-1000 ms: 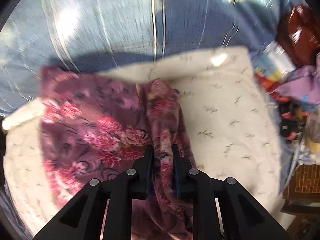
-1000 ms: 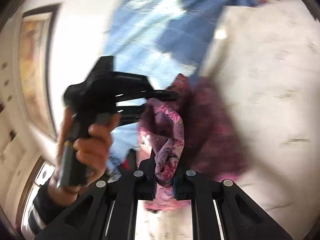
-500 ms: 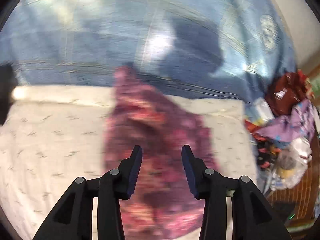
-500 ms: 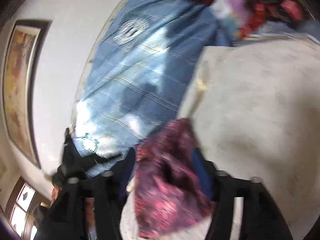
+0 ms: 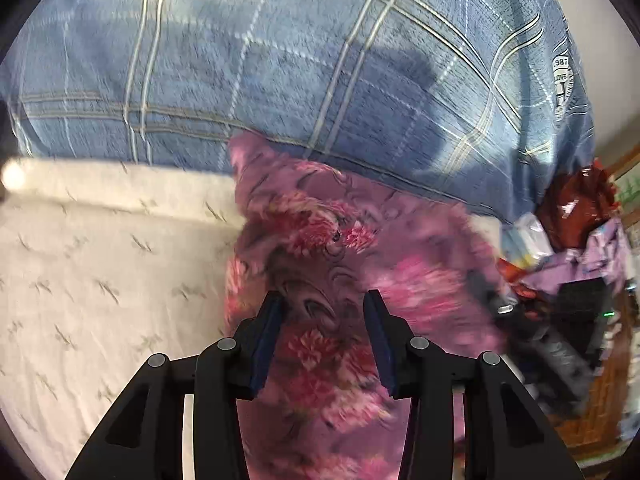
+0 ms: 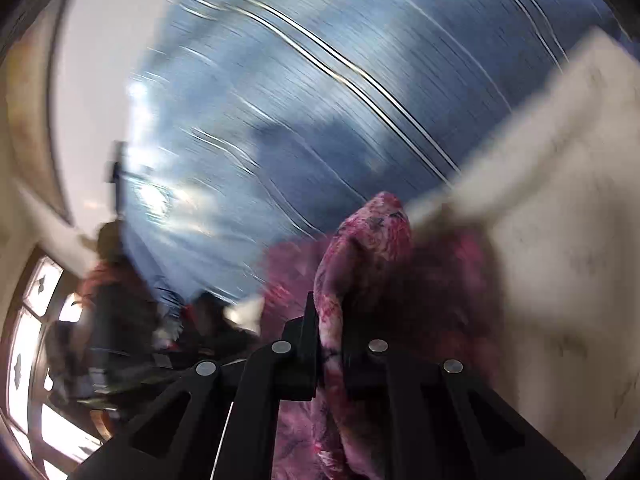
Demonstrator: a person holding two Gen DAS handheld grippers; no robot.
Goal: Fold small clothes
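A purple cloth with pink flowers (image 5: 320,248) lies on the cream sheet (image 5: 100,272), its far corner reaching the blue checked blanket (image 5: 320,64). My left gripper (image 5: 323,300) is open and empty just above the cloth. My right gripper (image 6: 329,312) is shut on a bunched fold of the same cloth (image 6: 360,248) and holds it up off the cream sheet (image 6: 568,260). The right wrist view is blurred by motion.
A pile of mixed clothes and bags (image 5: 568,240) sits at the right of the bed in the left wrist view. A wall and a window (image 6: 28,340) show at the left of the right wrist view.
My left gripper has opened and let go of the cloth, then moved closer over it. My right gripper still grips the cloth and has swung with it.
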